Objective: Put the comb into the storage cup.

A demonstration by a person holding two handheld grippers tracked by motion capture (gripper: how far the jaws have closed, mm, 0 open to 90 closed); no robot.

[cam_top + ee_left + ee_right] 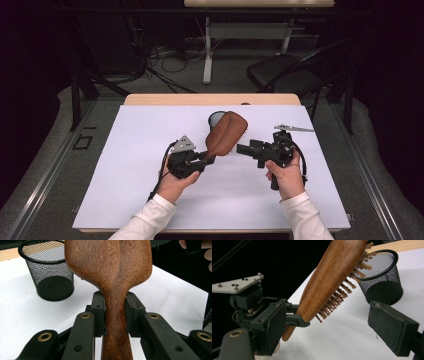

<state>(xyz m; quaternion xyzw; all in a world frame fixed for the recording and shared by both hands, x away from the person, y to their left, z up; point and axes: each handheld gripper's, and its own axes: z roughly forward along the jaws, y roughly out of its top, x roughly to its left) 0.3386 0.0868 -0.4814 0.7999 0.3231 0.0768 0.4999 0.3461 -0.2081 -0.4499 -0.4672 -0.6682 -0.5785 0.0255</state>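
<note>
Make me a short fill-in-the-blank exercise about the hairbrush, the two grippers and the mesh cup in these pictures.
1. The left gripper is shut on the wooden hairbrush at its ____.
2. The right gripper has jaws that are ____, with nothing between them.
3. The mesh cup stands upright on the ____ table cover.

Missing words: handle; open; white

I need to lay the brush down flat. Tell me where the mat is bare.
The white mat is bare along its left side, from the left gripper out to the edge, and across the near strip by the sleeves. It is crowded mid-table: the brush, the mesh cup behind it and the right gripper sit close together.
</note>
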